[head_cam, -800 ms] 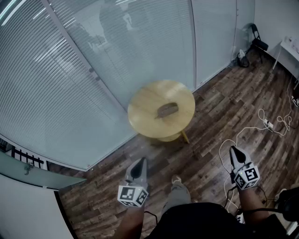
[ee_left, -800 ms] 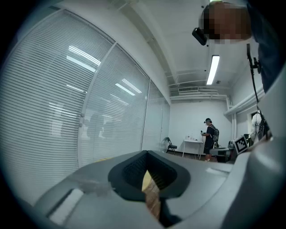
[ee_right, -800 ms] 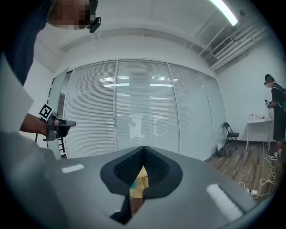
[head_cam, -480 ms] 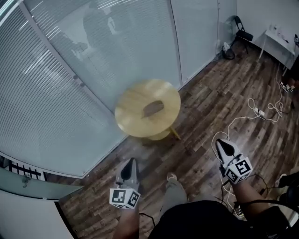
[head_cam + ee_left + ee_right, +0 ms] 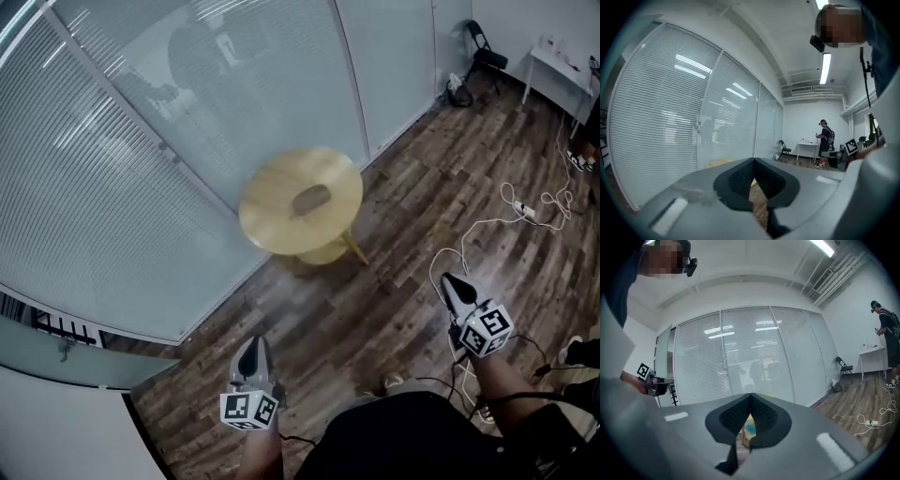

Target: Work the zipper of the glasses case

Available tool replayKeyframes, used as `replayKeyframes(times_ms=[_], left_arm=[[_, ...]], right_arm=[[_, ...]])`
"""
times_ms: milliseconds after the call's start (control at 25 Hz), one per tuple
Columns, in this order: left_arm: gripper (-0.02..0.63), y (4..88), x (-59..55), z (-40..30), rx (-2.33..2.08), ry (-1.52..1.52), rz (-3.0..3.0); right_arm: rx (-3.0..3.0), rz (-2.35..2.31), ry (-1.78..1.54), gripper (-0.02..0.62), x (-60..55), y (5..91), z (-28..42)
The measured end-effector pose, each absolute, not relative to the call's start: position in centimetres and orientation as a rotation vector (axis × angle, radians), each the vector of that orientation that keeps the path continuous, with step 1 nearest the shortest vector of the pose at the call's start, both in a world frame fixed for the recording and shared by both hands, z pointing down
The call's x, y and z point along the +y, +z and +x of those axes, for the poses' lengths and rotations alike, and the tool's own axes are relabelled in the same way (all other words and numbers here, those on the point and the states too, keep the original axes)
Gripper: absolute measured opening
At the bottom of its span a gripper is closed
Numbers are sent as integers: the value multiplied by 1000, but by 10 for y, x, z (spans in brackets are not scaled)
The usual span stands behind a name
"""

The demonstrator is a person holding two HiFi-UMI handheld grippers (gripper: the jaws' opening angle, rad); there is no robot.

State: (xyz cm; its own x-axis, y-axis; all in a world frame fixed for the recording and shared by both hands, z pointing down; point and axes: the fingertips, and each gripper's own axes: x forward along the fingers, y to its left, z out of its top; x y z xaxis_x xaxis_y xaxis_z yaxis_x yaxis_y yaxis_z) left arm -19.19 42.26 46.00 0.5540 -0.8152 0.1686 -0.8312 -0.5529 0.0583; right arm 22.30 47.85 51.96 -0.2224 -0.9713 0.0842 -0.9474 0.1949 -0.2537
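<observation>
A brown glasses case (image 5: 311, 199) lies on a small round wooden table (image 5: 272, 211) standing by the glass wall. Both grippers hang well short of the table, over the wooden floor. My left gripper (image 5: 250, 349) is at the lower left of the head view, jaws shut with nothing between them. My right gripper (image 5: 453, 282) is at the lower right, also shut and empty. In the left gripper view the left gripper (image 5: 753, 161) shows closed pads, with a sliver of the table's edge (image 5: 717, 163) beyond. The right gripper (image 5: 750, 396) shows the same closed pads.
A glass wall with blinds (image 5: 141, 141) runs behind the table. White cables and a power strip (image 5: 527, 212) lie on the floor at right. A black chair (image 5: 487, 58) and a white desk (image 5: 562, 66) stand far right. Another person (image 5: 825, 140) stands by the desk.
The head view has shifted: the table now sits slightly higher and farther off. Both grippers have dropped lower in view; the left one has moved down more. Both stay shut.
</observation>
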Motion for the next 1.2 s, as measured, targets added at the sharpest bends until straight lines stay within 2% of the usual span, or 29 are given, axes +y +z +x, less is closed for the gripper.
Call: replayKeyframes(times_ms=[160, 360, 520, 880, 1200], left_arm=[[0, 448, 416, -211, -1407, 159, 2708], [0, 474, 403, -233, -1345, 143, 2668], [0, 496, 384, -228, -1289, 168, 2662], [0, 486, 312, -166, -1252, 136, 2704], [0, 452, 228, -107, -1309, 97, 2718]], right_arm=[[2384, -1923, -295, 5, 466, 507, 189], [2461, -1925, -272, 5, 449, 503, 138], [2483, -1962, -249, 6, 442, 497, 126], [2419, -1983, -265, 5, 389, 505, 178], [2444, -1897, -359, 5, 294, 519, 228]])
